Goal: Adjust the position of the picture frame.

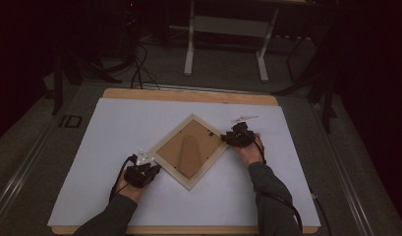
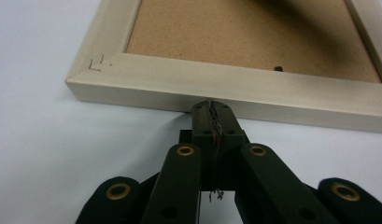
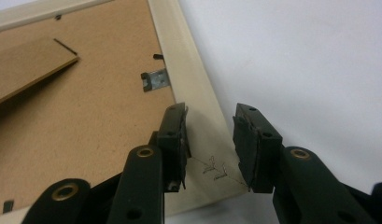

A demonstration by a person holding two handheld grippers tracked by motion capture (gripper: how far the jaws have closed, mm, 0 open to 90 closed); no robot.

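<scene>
A pale wooden picture frame [image 1: 167, 142] lies face down, turned like a diamond, on the white sheet. Its brown backing board [image 3: 86, 116] carries a folded stand flap [image 3: 25, 70] and a small metal hanger [image 3: 156, 79]. My left gripper [image 1: 157, 167] is at the frame's lower-left side. In the left gripper view it [image 2: 211, 106] is shut with nothing in it, tips against the frame's [image 2: 226, 79] outer edge. My right gripper [image 1: 224, 139] is at the right corner. Its jaws [image 3: 210, 109] straddle the corner rail [image 3: 202, 121], one over the backing's edge and one outside, and are open.
The white sheet [image 1: 115, 128] covers most of a wooden tabletop [image 1: 188, 95]. Beyond the far edge, on the dark floor, stand a white-legged support [image 1: 188, 54] and loose cables [image 1: 139, 69]. Bare sheet lies on all sides of the frame.
</scene>
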